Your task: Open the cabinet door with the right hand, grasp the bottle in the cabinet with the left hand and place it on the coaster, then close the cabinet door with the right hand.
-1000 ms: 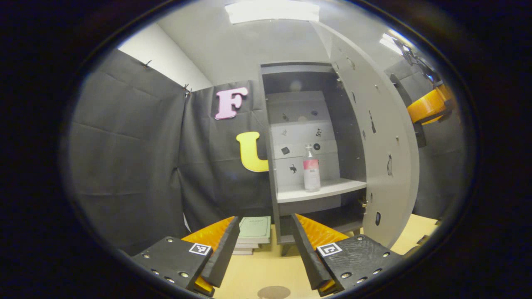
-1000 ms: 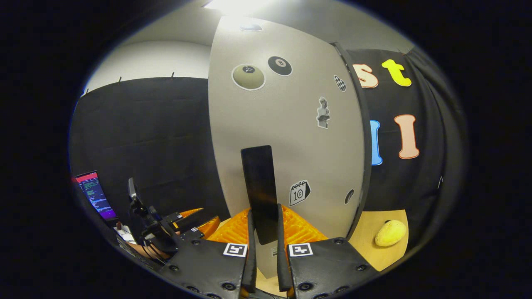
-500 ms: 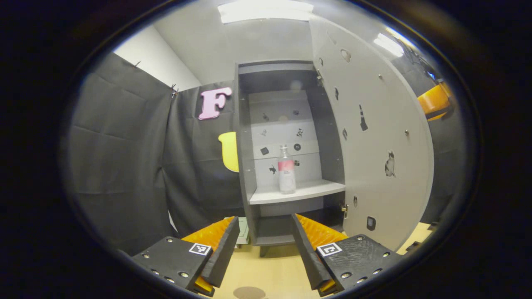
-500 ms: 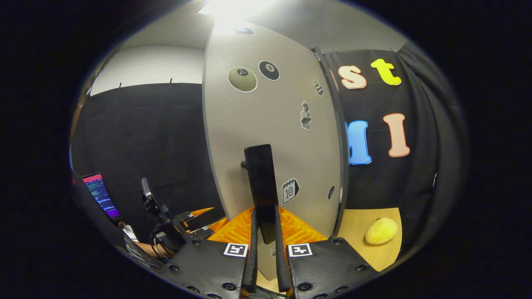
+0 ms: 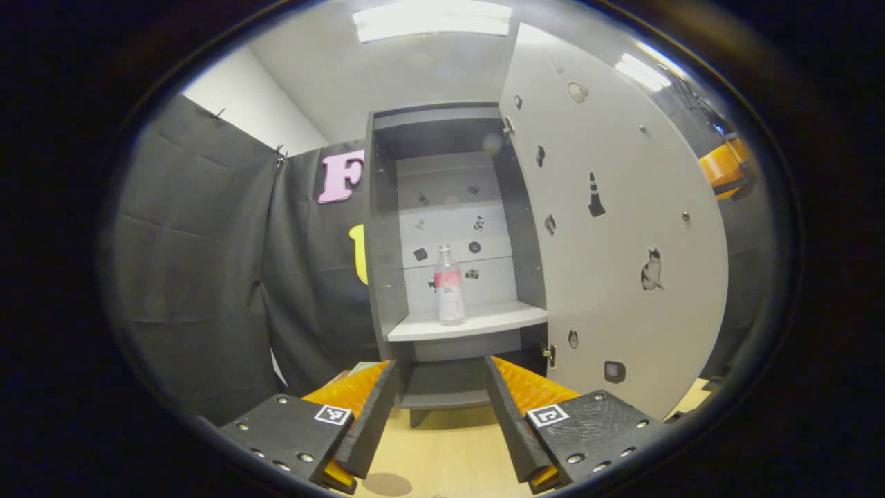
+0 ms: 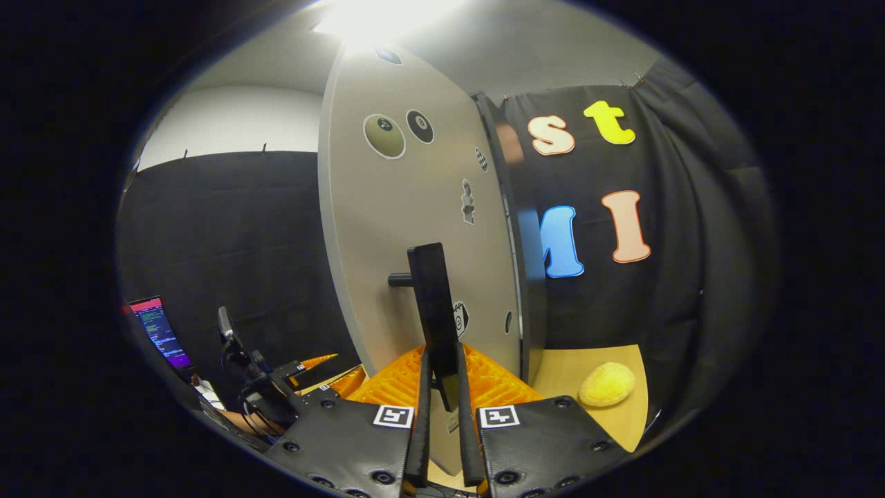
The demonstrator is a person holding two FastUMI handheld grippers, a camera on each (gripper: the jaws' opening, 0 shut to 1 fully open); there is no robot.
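In the left gripper view, the coaster (image 5: 386, 483) lay at the bottom edge on the table (image 5: 449, 453). The left gripper (image 5: 440, 415) stood at bottom centre, fingers spread and empty. Above it the bottle (image 5: 449, 285) stood upright on the cabinet (image 5: 377, 228) shelf, centre frame. The cabinet door (image 5: 622, 242) hung open at right. In the right gripper view, the right gripper (image 6: 442, 443), bottom centre, pinched the door handle (image 6: 432, 304); a yellow object (image 6: 607, 384) lay lower right.
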